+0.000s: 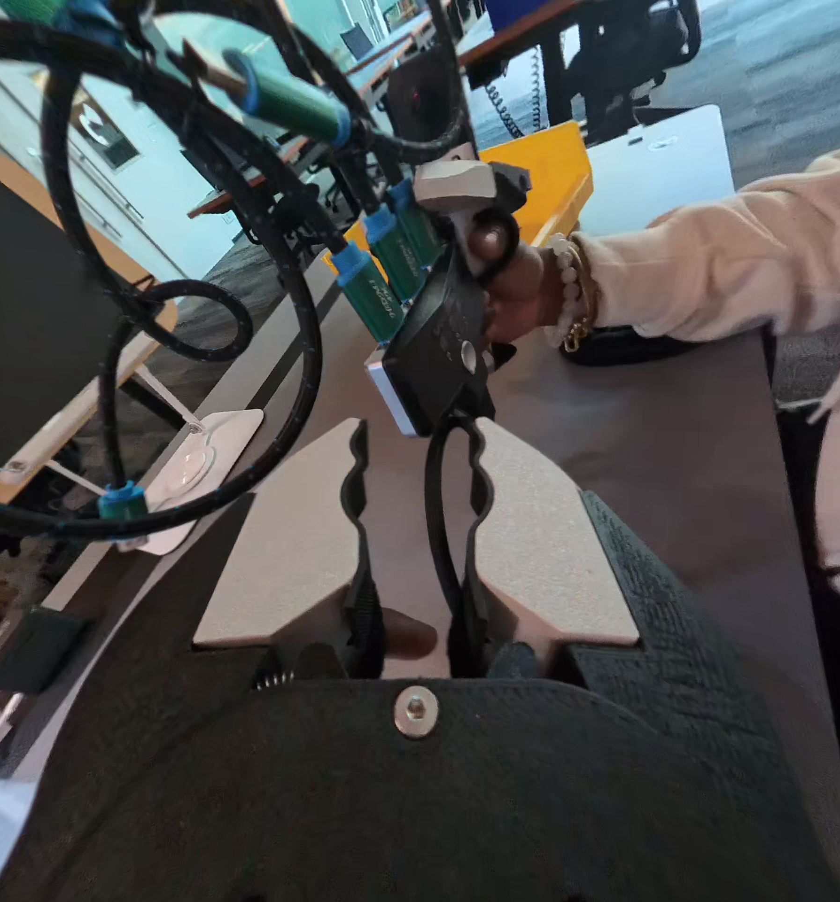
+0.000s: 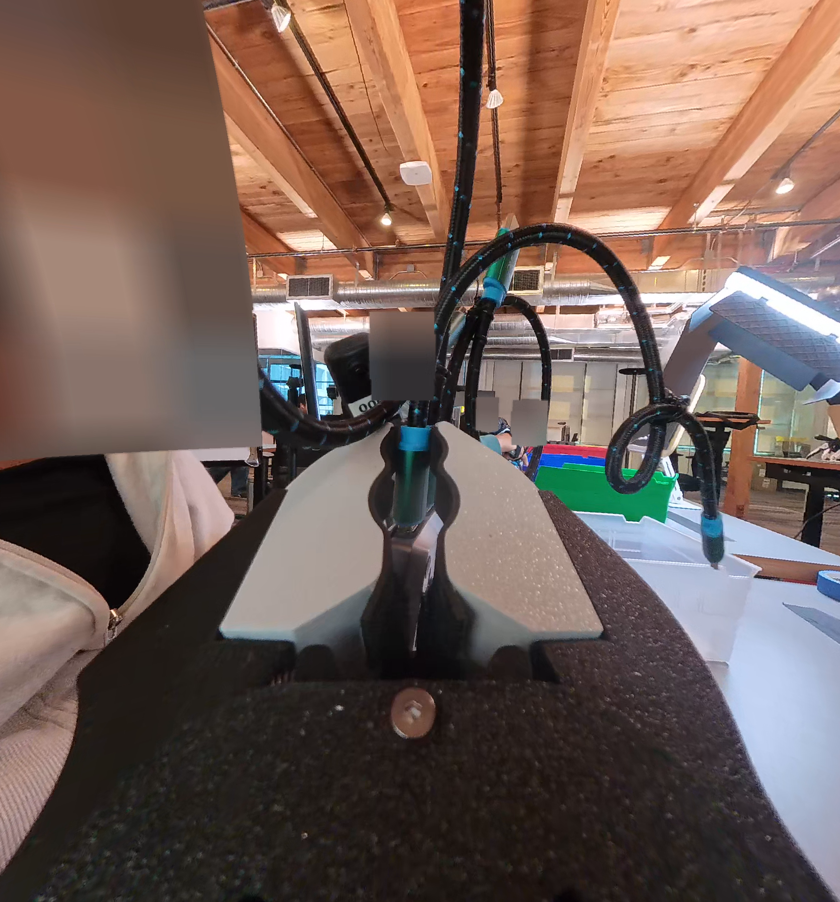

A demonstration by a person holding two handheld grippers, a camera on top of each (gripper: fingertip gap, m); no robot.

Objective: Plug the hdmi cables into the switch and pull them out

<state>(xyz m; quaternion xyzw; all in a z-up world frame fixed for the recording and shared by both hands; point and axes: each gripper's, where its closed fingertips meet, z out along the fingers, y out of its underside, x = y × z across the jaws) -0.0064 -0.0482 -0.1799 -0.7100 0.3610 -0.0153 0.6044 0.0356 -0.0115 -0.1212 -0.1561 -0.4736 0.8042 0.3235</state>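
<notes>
The black box-shaped HDMI switch with a silver edge (image 1: 430, 363) is held tilted above the grey bench (image 1: 652, 463), clamped in the right hand-held gripper (image 1: 462, 234). Three green-bodied HDMI plugs with blue collars (image 1: 371, 293) sit side by side in its far-left edge, their black braided cables (image 1: 286, 273) looping up to the left. The left hand-held gripper (image 1: 420, 463) is near, its jaws apart around the switch's thin black lead (image 1: 437, 512). Open bench lies to the right; a yellow bin (image 1: 550, 175) stands beyond.

We see our right gripper (image 2: 410, 439) clamped on a green HDMI plug (image 2: 408, 493) seated in the black switch (image 2: 415, 561), braided cables (image 2: 618, 273) looping overhead.
</notes>
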